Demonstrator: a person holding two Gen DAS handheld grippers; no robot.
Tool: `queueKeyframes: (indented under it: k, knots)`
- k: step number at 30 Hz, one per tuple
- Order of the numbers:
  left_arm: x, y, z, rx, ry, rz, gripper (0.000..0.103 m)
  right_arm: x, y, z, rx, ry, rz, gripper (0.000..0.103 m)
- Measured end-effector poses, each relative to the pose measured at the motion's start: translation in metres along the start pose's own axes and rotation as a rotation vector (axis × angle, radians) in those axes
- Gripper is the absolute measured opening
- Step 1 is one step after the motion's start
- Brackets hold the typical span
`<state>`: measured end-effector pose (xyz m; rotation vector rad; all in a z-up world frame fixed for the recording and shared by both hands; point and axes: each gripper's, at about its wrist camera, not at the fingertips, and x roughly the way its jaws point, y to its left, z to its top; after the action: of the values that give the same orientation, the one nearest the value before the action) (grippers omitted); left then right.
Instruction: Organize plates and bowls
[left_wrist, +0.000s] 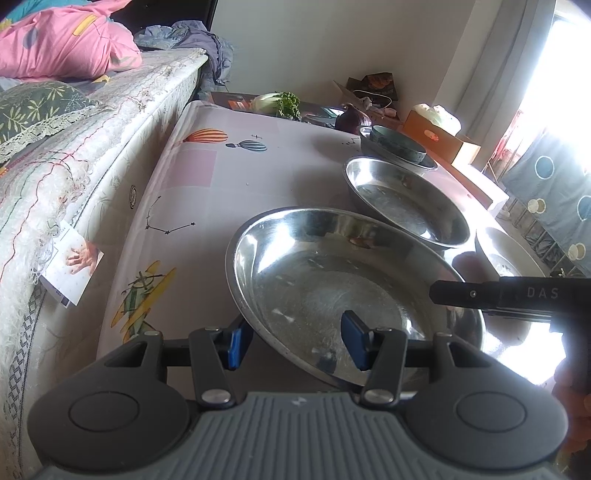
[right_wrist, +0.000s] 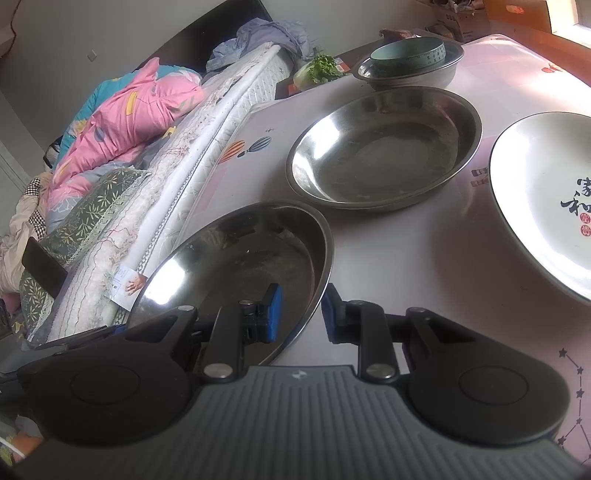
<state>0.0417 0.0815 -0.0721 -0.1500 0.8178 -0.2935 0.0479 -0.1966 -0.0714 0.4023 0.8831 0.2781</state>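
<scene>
Two sets of jaws straddle the rim of the near steel plate (left_wrist: 332, 280), which lies at the bench's (left_wrist: 207, 192) near edge, its left side reaching out over the left edge toward the bed (left_wrist: 110, 122). The right gripper (right_wrist: 302, 314) has one blue pad inside the plate and one outside, narrowly set and clenched on the rim. The left gripper (left_wrist: 295, 343) stands wider, one pad outside the rim and one over the plate's floor; whether it presses I cannot tell. A hand (left_wrist: 570, 391) shows at the right of the left wrist view.

Behind the near plate, close by, sits a second steel plate (right_wrist: 384, 147), and behind that, near the far edge, a steel bowl (right_wrist: 406, 75) with a teal bowl (right_wrist: 406, 53) inside it. A white plate (right_wrist: 546, 192) lies toward the right edge. The bench's left half, along the bed, is bare cloth printed with balloons, a plane and star patterns, the widest open room. Greens (left_wrist: 286, 103) and a cardboard box (left_wrist: 439, 136) crowd the space past the far edge.

The right gripper's arm reads "DAS" in the left wrist view. The white plate bears black Chinese characters with red seals below them. A small card (left_wrist: 72, 266) on the mattress edge pictures a hand; its print is too small to read.
</scene>
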Motion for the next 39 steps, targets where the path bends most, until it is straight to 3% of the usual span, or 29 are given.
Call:
queueKeyframes:
  k: [39]
  knots:
    - [-0.01,-0.011,-0.016,0.024,0.078,-0.085,0.054,-0.015,-0.014,-0.016,0.003,0.03,-0.015,0.025]
